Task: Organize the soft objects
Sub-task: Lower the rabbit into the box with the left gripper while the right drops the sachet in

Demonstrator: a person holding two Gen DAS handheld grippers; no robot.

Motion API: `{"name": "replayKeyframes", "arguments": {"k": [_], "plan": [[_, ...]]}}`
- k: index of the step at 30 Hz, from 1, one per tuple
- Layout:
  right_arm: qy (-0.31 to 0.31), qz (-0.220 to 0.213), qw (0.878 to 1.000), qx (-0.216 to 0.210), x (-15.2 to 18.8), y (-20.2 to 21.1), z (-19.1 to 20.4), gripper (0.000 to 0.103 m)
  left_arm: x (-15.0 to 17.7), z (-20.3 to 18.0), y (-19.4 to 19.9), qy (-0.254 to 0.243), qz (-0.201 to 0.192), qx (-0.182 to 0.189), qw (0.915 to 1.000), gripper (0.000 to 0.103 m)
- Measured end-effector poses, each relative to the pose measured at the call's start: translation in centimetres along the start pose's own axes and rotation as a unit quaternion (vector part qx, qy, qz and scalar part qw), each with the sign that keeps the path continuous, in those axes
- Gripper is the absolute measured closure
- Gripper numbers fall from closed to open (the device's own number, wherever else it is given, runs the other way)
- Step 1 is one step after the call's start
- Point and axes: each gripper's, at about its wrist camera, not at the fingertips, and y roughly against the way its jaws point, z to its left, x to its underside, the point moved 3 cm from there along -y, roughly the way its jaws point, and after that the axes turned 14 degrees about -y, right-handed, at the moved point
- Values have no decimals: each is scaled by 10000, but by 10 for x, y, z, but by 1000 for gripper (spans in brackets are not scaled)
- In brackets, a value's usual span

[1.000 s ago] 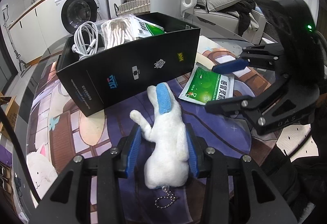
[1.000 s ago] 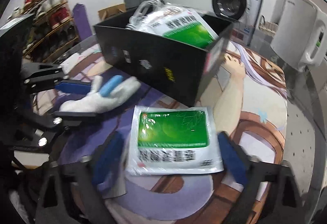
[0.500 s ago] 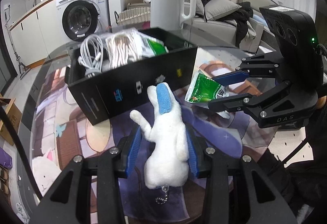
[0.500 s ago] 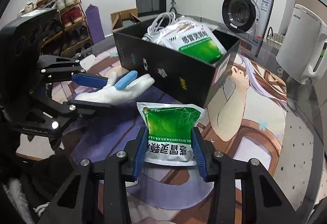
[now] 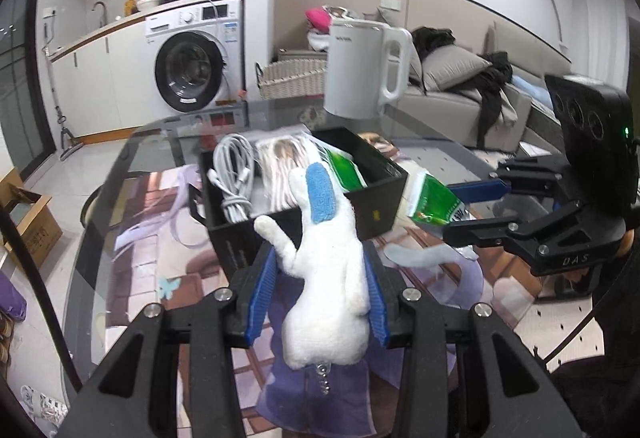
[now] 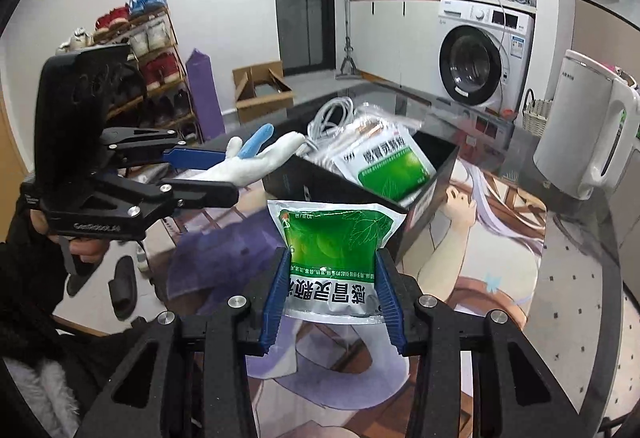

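My left gripper (image 5: 318, 302) clamps the white plush toy with a blue ear (image 5: 328, 278); my right gripper (image 6: 332, 302) pinches the green foil sachet (image 6: 334, 246) beside the black cardboard box (image 6: 320, 184).

Both fisheye views are evenly and brightly lit from indoor ceiling light, with dark vignetting in the corners and strong bending of walls toward the edges. The glass table (image 5: 168, 142) carries pale reflections along its far edge. Packets in the black box (image 6: 420, 206) look motion-smeared.
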Motion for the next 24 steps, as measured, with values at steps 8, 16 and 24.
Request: {"name": "replayKeyframes", "arguments": {"k": [8,16,24], "plan": [[-237,-350,9991,-29,-12,9,-5,61,-3,14,5,224,-158,-240,9993,63],[-209,-628,9978,-36,-34,5,-5,61,-18,24,-3,211,-248,-387,9987,63],[-51,-675,9977,5,-60,-12,-5,61,-30,34,-14,235,-247,-536,9980,63]]}}
